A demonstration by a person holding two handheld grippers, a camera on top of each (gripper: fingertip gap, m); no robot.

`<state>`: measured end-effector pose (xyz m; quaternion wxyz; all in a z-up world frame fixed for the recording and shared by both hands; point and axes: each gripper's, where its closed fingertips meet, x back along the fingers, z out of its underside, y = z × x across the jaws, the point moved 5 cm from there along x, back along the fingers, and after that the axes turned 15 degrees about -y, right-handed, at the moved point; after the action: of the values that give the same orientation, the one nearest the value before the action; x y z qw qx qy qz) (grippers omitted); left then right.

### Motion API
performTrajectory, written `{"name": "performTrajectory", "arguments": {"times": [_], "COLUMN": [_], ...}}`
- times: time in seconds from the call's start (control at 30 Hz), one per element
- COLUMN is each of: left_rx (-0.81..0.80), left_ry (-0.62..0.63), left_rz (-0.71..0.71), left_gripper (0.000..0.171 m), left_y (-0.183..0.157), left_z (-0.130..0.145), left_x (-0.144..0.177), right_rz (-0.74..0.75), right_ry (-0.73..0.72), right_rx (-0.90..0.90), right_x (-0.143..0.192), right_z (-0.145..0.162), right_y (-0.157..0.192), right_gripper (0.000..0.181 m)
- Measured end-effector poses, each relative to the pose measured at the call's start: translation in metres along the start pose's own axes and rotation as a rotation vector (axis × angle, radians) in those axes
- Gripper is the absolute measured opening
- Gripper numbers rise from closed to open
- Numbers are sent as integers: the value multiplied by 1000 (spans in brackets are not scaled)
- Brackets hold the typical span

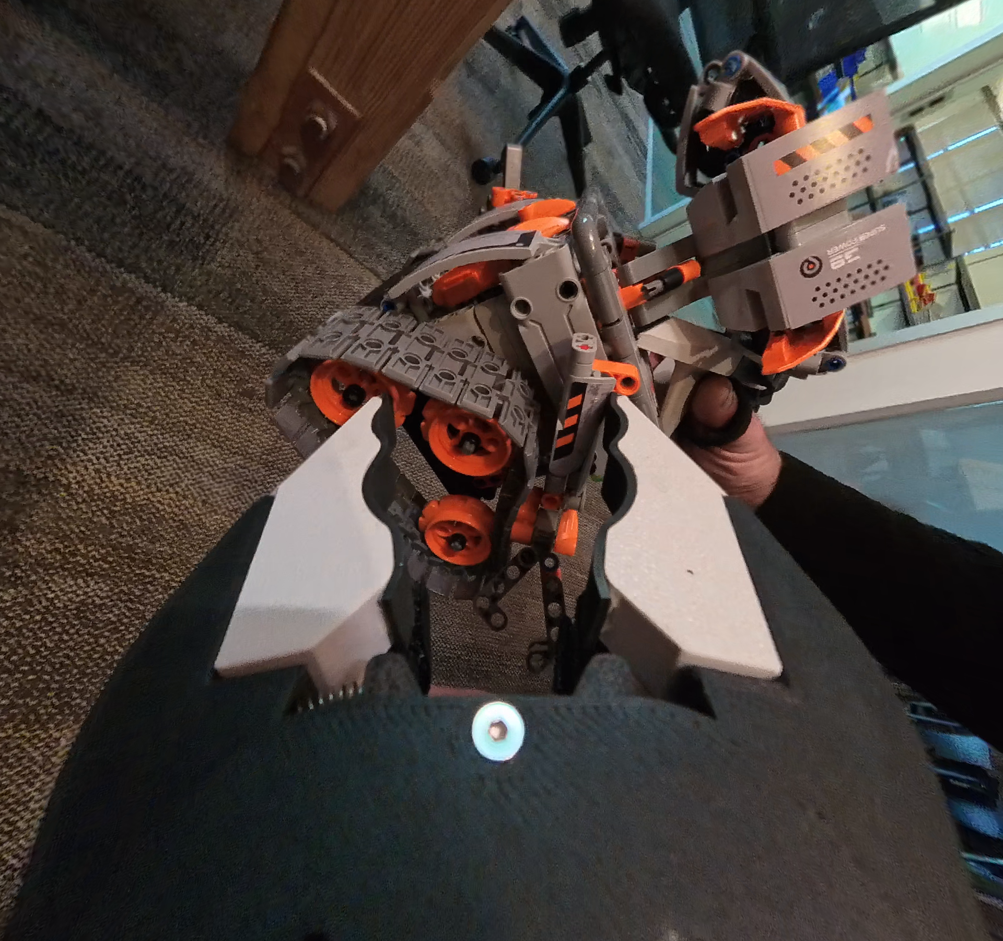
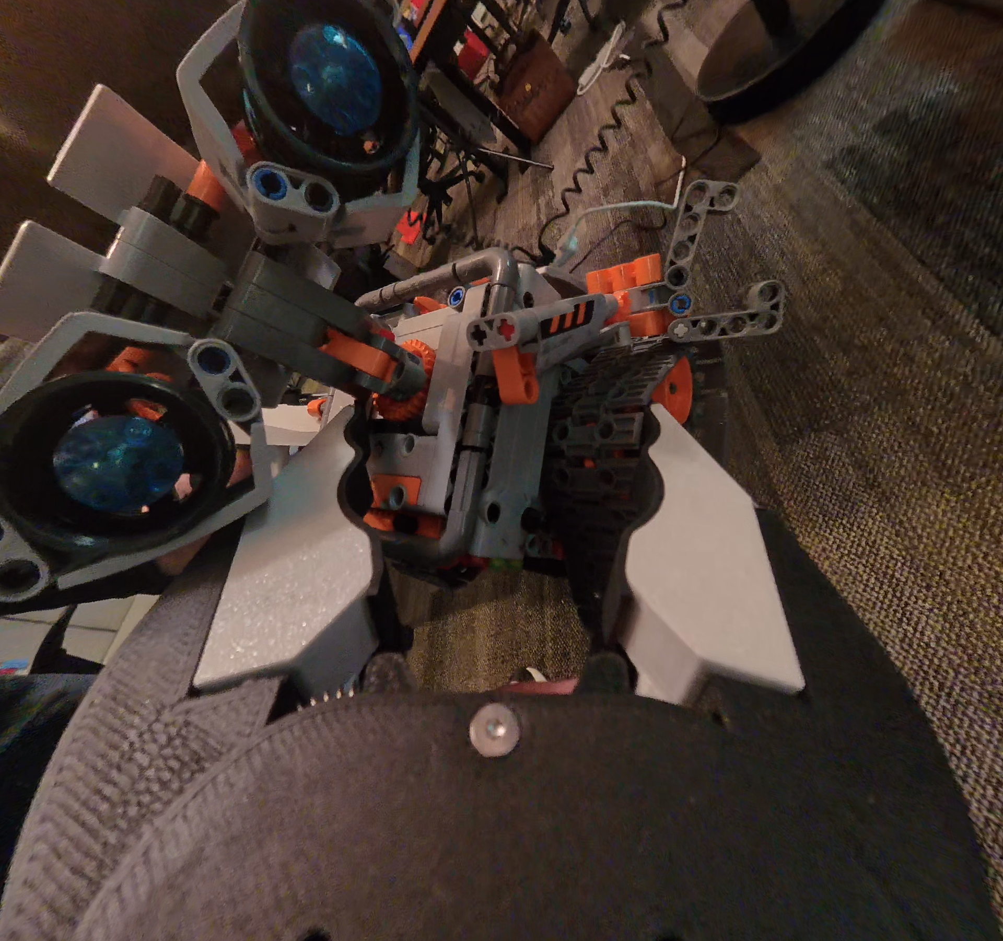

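In the left wrist view, the left hand-held gripper (image 1: 494, 415) clamps the tracked base of a grey-and-orange brick-built robot model (image 1: 467, 372), its white fingers (image 1: 325, 486) pressed against the orange wheels (image 1: 467, 440) and grey tread, the model held up above brown carpet (image 1: 135, 372) with a person's hand (image 1: 722, 426) behind it. In the right wrist view, the right hand-held gripper (image 2: 502, 426) grips the model's body (image 2: 477, 426) from the other side, its two blue-lensed eyes (image 2: 334, 79) at left, over carpet (image 2: 868, 372).
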<state>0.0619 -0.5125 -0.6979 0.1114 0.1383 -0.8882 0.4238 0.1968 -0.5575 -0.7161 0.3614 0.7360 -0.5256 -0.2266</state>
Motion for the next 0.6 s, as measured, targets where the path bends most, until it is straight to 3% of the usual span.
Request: {"name": "performTrajectory", "arguments": {"times": [0.23, 0.6], "left_rx": [56, 163], "left_ry": [5, 55], "left_rz": [-31, -64], "left_gripper": [75, 76], "left_y": [95, 221], "left_z": [73, 169], "left_x": [-41, -84], "right_rz": [10, 49], "right_ry": [56, 162], "right_rx": [-37, -91], "right_x": [-15, -36], "right_z": [76, 180], "right_y": [-99, -219], "right_gripper": [97, 97]}}
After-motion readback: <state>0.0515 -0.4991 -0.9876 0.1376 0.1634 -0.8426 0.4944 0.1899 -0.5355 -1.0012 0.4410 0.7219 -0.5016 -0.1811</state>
